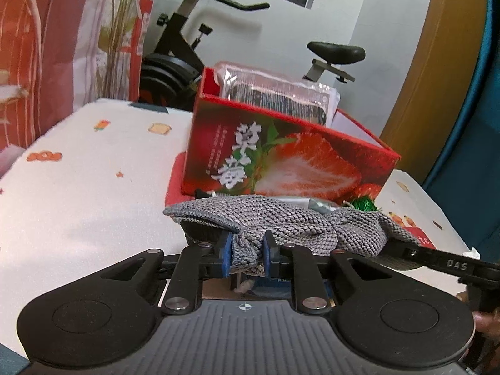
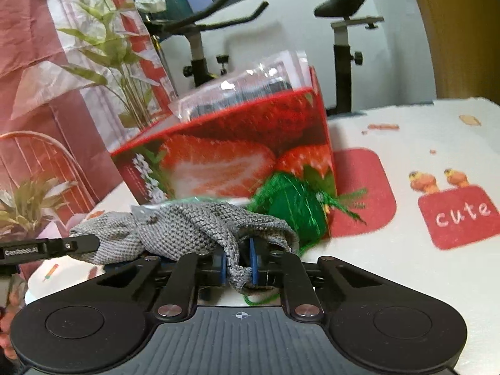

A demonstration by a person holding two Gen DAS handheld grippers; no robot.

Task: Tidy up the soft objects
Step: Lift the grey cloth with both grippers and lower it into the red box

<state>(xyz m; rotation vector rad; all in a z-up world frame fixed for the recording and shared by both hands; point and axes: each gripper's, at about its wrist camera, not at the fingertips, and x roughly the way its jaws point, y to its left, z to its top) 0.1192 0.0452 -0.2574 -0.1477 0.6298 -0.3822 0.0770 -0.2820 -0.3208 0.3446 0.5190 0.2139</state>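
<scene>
Just before the strawberry box, both the left tongs and right tongs were clamped on the grey knit cloth, which seemingly awaited boxing beside the green mesh.

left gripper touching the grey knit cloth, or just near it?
Touching. The left wrist view shows the left gripper with its blue pads pressed against a bunched fold of the grey knit cloth, no gap on either side.
</scene>
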